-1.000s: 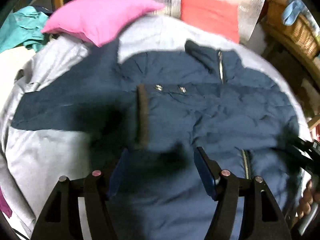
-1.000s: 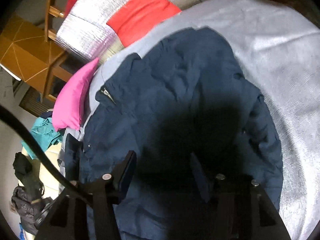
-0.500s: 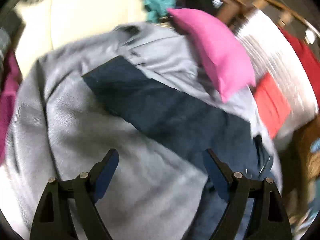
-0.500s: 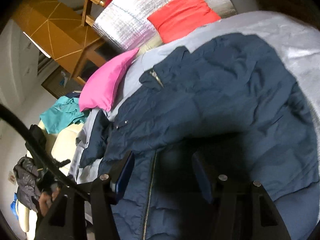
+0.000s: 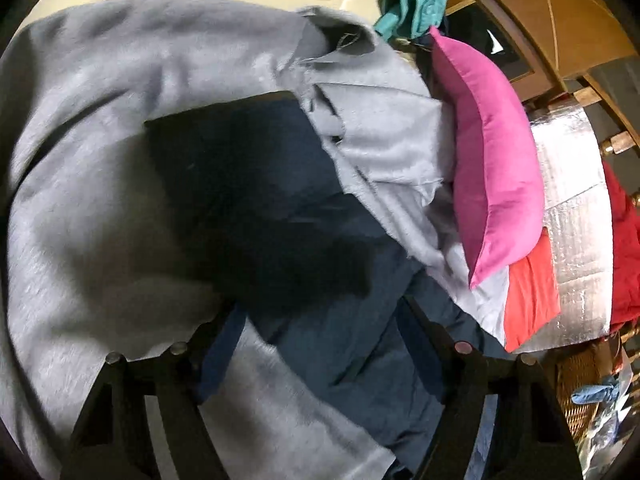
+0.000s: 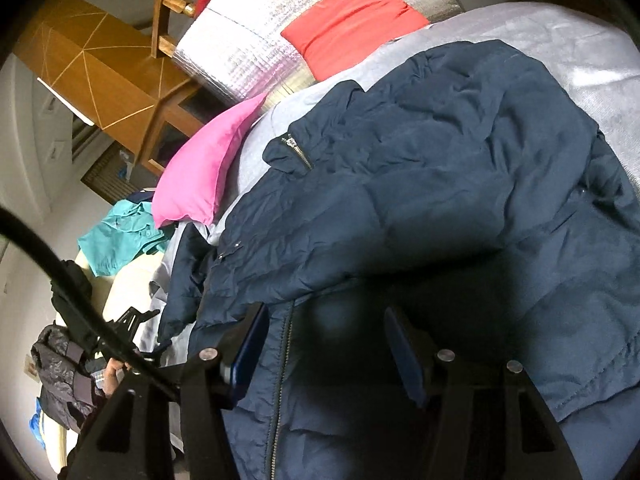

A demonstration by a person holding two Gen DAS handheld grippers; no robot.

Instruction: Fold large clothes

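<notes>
lying front-up across a grey blanket, the navy padded jacket has its collar zip toward the pink pillow and its front zipper running down toward the near edge. its fabric is creased and puffy.

the right gripper hangs over the lower front of the jacket, just right of the front zipper. its blue pads stand apart with jacket fabric below the gap; they pinch nothing, so the tool is released.

the left gripper is over the jacket's outstretched sleeve, which lies flat on the blanket and ends in a squared cuff. its jaws have just been closing a little from a wider spread, yet they remain apart with sleeve and blanket beneath them, gripping nothing. the left wrist view is motion-blurred and shadowed, so contact with the fabric cannot be told.

beyond the pillow sit a red cushion, a silver foil mat and a teal garment. a hand shows at the lower left of the right wrist view.
</notes>
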